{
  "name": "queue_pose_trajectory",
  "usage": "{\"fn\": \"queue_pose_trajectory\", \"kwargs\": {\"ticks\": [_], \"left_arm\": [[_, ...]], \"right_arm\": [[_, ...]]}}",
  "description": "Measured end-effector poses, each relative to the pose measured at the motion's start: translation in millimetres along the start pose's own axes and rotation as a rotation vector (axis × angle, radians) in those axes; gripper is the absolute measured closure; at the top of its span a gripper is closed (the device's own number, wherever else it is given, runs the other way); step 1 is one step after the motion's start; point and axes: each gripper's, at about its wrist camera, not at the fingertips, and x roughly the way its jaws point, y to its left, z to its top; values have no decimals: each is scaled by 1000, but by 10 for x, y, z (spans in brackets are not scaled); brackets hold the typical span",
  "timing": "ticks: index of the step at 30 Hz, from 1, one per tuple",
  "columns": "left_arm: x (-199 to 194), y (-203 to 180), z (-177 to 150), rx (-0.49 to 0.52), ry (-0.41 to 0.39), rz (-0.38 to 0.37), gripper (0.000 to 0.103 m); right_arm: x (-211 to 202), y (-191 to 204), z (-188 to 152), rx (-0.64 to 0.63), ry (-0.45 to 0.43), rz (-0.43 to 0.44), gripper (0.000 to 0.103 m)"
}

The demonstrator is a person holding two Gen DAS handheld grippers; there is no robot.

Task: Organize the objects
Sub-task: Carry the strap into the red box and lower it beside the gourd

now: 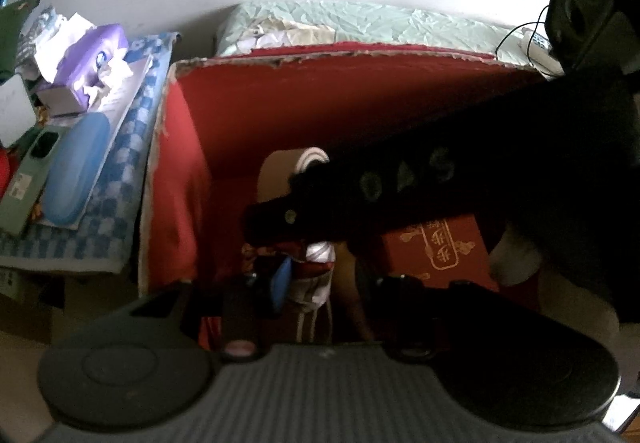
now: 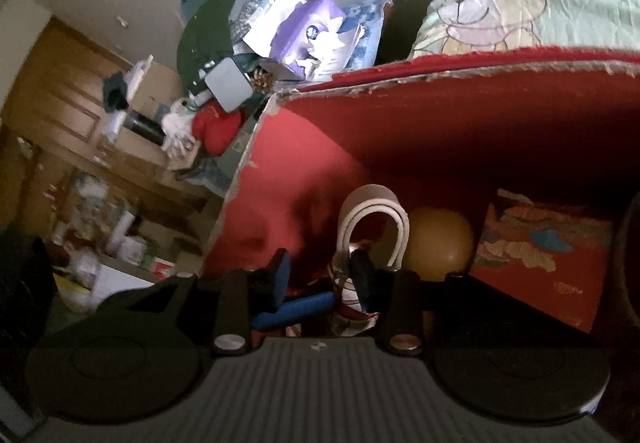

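Note:
An open red cardboard box (image 1: 176,183) (image 2: 280,183) holds a tape roll (image 1: 288,171) (image 2: 372,211), a brown ball (image 2: 438,243) and a small red box with gold print (image 1: 440,247). My left gripper (image 1: 320,279) reaches down into it. It is shut on a red and white packet (image 1: 316,271), with its blue pad against the packet's left side. My right gripper (image 1: 276,231) comes in from the right, just above that packet. In the right wrist view the right gripper (image 2: 320,271) stands open. The packet (image 2: 352,307) lies low by its right finger, which hides part of it.
Left of the box a checkered cloth (image 1: 120,163) carries a purple tissue pack (image 1: 96,55), a blue oval case (image 1: 76,171) and a green phone (image 1: 32,171). Pale green bedding (image 1: 360,23) lies behind the box. A wooden cabinet (image 2: 60,91) stands at far left.

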Motion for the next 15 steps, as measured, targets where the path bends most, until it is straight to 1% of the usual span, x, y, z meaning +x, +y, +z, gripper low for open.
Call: {"fn": "queue_pose_trajectory", "kwargs": {"ticks": [2, 5, 7, 8, 12, 13, 14, 15], "left_arm": [[6, 3, 6, -7, 2, -3, 68], [16, -5, 20, -13, 5, 0, 68], [29, -11, 27, -14, 7, 9, 67], [36, -12, 32, -16, 8, 14, 67], [49, 5, 53, -29, 11, 14, 67], [43, 18, 55, -34, 10, 5, 67], [36, 30, 56, -38, 9, -3, 67], [29, 42, 56, -42, 7, -10, 67]], "right_arm": [[30, 19, 3, -1, 5, -38, 65], [-4, -63, 5, 46, -15, -13, 66], [-78, -126, -8, 72, -53, 44, 66], [-110, -139, -22, 80, -74, 53, 66], [-210, -239, -43, 161, -166, 16, 66], [-227, -276, -42, 192, -185, -7, 68], [-244, -313, -44, 220, -201, -11, 72], [-253, -345, -44, 241, -210, -2, 73]]}}
